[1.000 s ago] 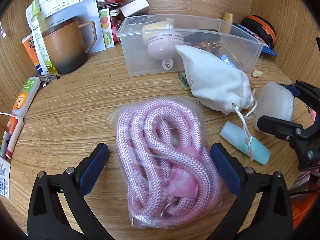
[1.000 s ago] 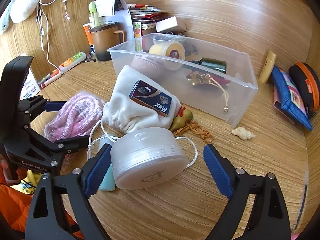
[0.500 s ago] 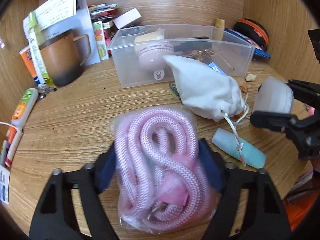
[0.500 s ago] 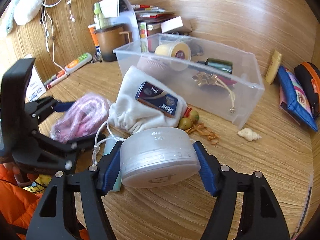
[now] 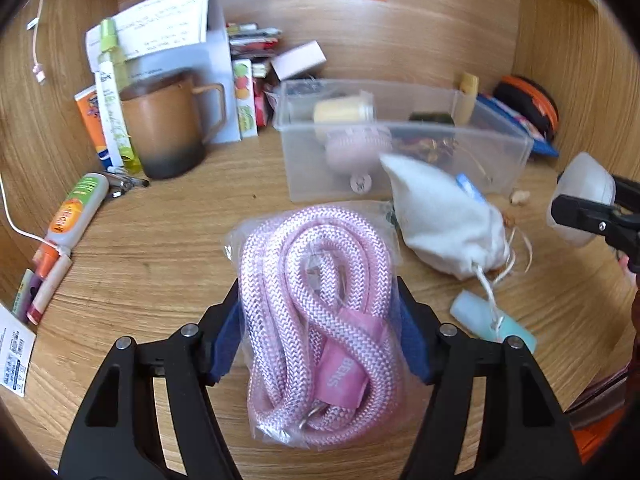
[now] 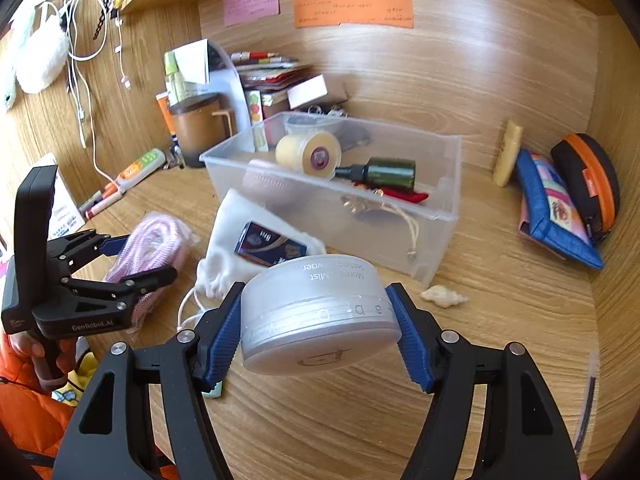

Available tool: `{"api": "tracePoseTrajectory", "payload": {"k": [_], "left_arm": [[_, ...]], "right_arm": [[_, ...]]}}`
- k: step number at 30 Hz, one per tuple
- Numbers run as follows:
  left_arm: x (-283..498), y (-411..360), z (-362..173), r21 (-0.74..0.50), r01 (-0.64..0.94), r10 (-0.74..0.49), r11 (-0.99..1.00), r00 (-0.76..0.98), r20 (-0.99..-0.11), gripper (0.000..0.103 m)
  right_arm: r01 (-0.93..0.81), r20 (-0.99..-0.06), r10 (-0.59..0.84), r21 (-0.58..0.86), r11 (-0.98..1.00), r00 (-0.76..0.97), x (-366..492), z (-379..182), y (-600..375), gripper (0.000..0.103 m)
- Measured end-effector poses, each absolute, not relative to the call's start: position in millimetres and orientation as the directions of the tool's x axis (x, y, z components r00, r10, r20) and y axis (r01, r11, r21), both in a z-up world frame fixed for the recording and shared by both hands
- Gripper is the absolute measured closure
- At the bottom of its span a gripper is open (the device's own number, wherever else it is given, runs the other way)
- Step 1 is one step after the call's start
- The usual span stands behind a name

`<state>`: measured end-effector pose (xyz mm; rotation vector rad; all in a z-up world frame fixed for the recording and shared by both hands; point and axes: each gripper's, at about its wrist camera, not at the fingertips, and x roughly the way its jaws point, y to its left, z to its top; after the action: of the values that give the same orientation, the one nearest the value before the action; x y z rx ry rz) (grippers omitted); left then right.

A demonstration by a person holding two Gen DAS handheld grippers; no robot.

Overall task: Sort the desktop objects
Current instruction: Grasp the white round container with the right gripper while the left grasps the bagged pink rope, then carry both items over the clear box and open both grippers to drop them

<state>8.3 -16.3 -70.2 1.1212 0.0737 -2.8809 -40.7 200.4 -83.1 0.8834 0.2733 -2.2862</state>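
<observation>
The desk [image 6: 500, 280] is a wood-grain surface enclosed by wooden walls, with coloured notes [image 6: 352, 8] stuck on the back wall. A clear bin [image 6: 436, 184] stands toward the back of the desk, open-topped; inside it lie a yellow tape roll [image 6: 308, 152], a dark green bottle [image 6: 384, 172], a pink round item [image 5: 356, 148] and a tangle of red and gold trinkets, not resolvable in detail. A brown mug [image 5: 168, 128] stands left of the bin, against a white paper holder [image 5: 188, 40]. A white pouch [image 5: 444, 220] lies just in front of the bin with a blue box [image 6: 270, 244] resting on it and its drawstring trailing over a pale teal tube [image 5: 492, 322]. The left gripper [image 5: 318, 340] has both blue pads pressed into the sides of the bagged pink rope [image 5: 316, 300], which is held in front of the bin; whether the bag touches the desk cannot be told. The right gripper [image 6: 318, 324] is clamped on a frosted round jar [image 6: 320, 312], printed side up, held clear of the desk, right of the pouch and in front of the bin's near corner. A blue pouch [image 6: 552, 208] and an orange-trimmed black case [image 6: 588, 180] lean at the right wall. A green-and-orange tube [image 5: 74, 212] and pens [image 5: 48, 288] lie at the left edge. A small shell [image 6: 442, 296] sits on the desk near the bin's corner.
</observation>
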Motion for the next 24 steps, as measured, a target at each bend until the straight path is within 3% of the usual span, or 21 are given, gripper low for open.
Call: {"api": "tracePoseTrajectory", "payload": {"k": [24], "left_arm": [[-11,-36,0,-0.064,0.062,-0.018,-0.996,-0.841,-0.541,0.036]], "right_arm": [[0.634,-0.553,-0.544,0.038,-0.773,-0.631,-62,-20,201,0.037]]}}
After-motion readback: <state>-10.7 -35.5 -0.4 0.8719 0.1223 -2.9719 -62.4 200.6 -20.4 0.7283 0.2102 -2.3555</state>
